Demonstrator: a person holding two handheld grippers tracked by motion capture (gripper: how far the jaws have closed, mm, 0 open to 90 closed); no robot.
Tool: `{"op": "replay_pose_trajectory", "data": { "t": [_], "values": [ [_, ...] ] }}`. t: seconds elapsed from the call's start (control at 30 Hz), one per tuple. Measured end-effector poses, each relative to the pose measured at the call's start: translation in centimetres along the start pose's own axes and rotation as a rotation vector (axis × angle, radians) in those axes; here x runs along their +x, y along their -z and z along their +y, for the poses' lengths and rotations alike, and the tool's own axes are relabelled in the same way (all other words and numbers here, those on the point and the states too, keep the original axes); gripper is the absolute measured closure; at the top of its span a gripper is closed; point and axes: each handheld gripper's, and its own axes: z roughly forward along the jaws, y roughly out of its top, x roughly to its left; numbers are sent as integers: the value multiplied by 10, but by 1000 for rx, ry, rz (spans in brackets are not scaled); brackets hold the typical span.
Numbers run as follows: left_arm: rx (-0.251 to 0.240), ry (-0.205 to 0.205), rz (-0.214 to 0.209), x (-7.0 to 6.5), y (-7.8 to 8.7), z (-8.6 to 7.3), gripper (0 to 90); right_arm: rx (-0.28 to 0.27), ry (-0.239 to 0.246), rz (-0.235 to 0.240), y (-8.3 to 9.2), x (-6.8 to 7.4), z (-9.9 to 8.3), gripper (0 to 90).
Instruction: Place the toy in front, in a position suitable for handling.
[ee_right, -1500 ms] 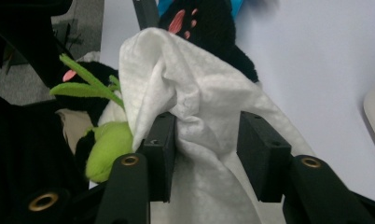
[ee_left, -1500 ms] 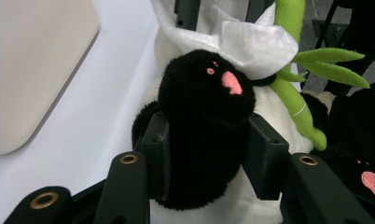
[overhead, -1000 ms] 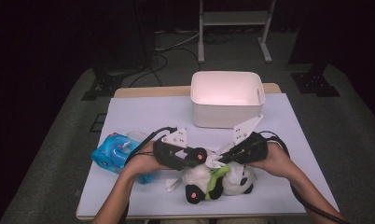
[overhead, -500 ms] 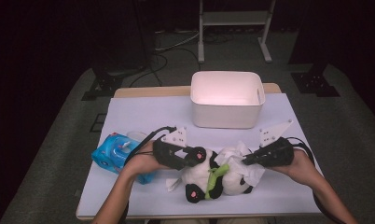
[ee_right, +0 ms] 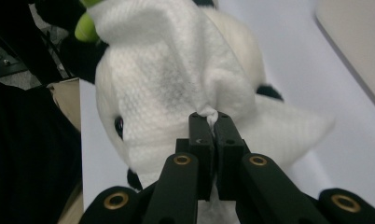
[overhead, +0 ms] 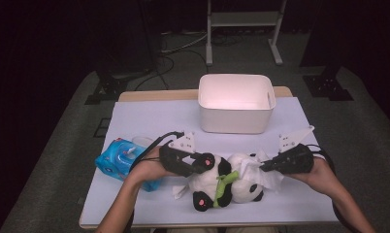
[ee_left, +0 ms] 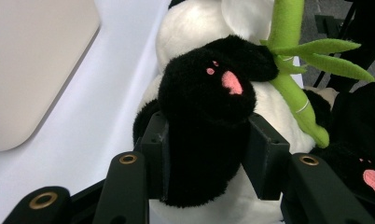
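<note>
Left fingers clamped a black panda leg between them; right fingers pinched shut on a white tissue draped over the panda's head just ahead. Green bamboo beyond the left fingers. Farther off, white bin; behind the left gripper, blue tissue pack.

My left gripper lies low and level, jaws half-closed in a clamp. My right gripper faces it from opposite, jaws pinched tight together.
</note>
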Motion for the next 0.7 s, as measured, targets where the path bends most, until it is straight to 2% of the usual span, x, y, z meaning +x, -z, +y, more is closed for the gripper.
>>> {"op": "replay_pose_trajectory", "data": {
  "t": [0.27, 0.3, 0.37, 0.43, 0.57, 0.7],
  "values": [
    [-8, -3, -6, -2, 0, 0, 566, -2, 100, 38, -17, 9, 38, 873],
    [-9, -2, -6, -2, -1, 0, 565, -11, 96, 51, -19, 10, 43, 873],
    [-8, -2, -1, -2, -1, 0, 565, -4, 122, 54, -25, 11, 51, 871],
    [-13, -2, 0, -2, 0, -1, 565, -6, 121, 53, -29, 10, 57, 871],
    [-20, 3, -1, -2, 0, -3, 565, -13, 106, 55, -26, 5, 54, 872],
    [-17, 0, -1, -2, 1, -3, 565, -19, 78, 34, -19, 0, 42, 871]
  ]
}}
